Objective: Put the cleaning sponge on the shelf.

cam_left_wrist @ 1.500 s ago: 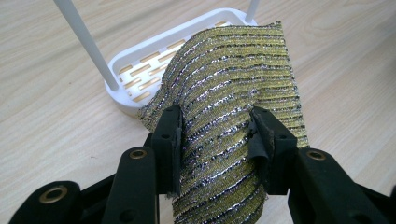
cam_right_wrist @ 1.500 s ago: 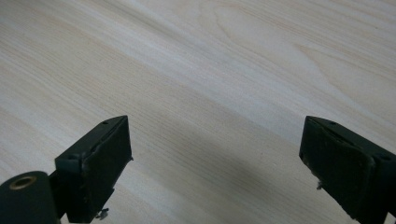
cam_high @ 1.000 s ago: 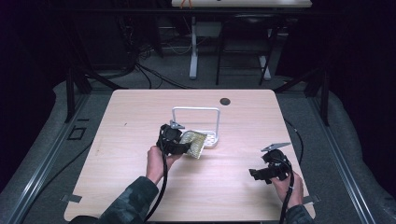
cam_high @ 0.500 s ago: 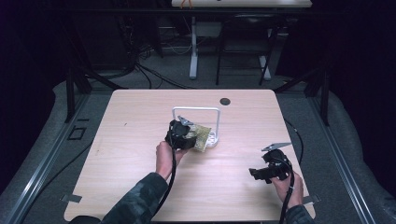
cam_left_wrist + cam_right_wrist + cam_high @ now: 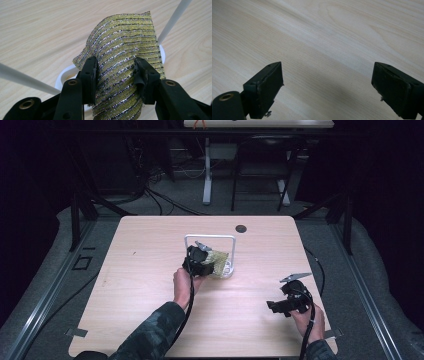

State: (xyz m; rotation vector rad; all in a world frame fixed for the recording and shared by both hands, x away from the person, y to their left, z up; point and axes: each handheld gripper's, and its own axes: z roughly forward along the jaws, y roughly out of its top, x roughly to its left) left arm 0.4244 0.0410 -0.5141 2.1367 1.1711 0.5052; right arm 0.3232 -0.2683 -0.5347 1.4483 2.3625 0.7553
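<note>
I have my left gripper (image 5: pixel 206 261) with its jaws clamped on the glittery yellow striped cloth (image 5: pixel 125 65), holding it upright just before the white wire rack (image 5: pixel 231 251) mid-bench, while my right gripper (image 5: pixel 327 87) waits well apart, jaws wide over bare wood.

**Left hand gripping, right hand idle with jaws spread**

My left hand (image 5: pixel 183 285) reaches forward from a camouflage-patterned sleeve (image 5: pixel 150 332), carrying the black two-jaw left gripper (image 5: pixel 200 261) near the middle of the table. In the left gripper view its jaws are clamped on something held between the pads. My right hand (image 5: pixel 310 320) sits low at the near right edge, holding the black right gripper (image 5: pixel 280 307) pointed leftward, its jaws standing wide apart with nothing between them.
</note>
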